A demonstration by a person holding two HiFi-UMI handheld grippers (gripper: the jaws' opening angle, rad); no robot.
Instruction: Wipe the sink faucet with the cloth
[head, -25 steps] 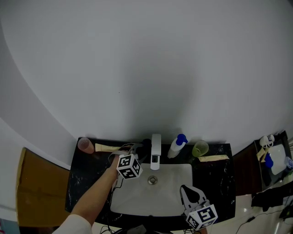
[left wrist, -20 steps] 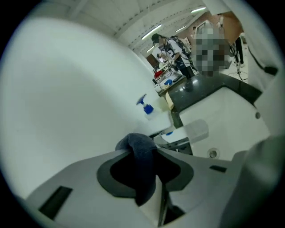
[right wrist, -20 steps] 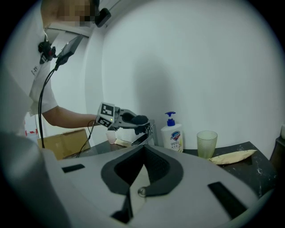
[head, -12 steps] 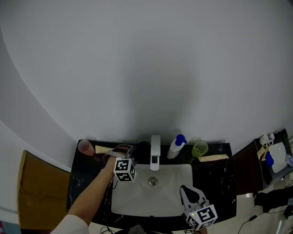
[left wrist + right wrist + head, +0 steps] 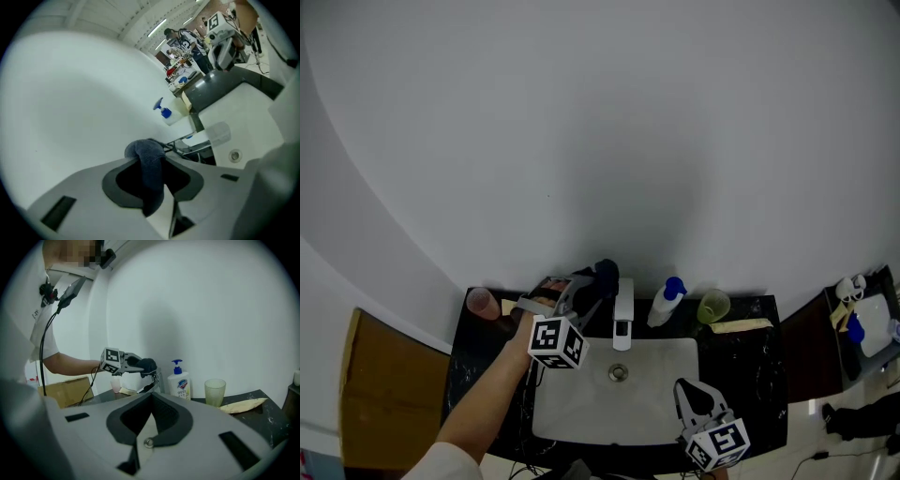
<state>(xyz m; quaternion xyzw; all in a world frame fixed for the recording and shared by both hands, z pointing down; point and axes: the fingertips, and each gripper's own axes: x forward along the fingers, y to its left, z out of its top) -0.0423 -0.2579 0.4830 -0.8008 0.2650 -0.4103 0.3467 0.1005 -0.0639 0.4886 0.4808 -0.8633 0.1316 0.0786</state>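
Note:
My left gripper [image 5: 592, 284] is shut on a dark blue cloth [image 5: 605, 274], held just left of the top of the pale faucet [image 5: 623, 317]. In the left gripper view the cloth [image 5: 150, 171] hangs bunched between the jaws, with the faucet [image 5: 218, 133] and the drain [image 5: 235, 155] beyond. The right gripper view shows the cloth [image 5: 145, 365] almost against the faucet [image 5: 158, 378]. My right gripper [image 5: 695, 396] hovers over the front right rim of the sink [image 5: 572, 417], shut and holding nothing.
On the black counter [image 5: 750, 375] stand a pink cup [image 5: 479, 302], a soap pump bottle [image 5: 664, 302] and a green cup [image 5: 712, 306], with a tan folded item [image 5: 739, 325] beside it. A cardboard box [image 5: 389, 394] sits at the left.
My left gripper has risen from the counter left of the faucet and moved toward the faucet's top, with the cloth now showing in its jaws. The right gripper has stayed put.

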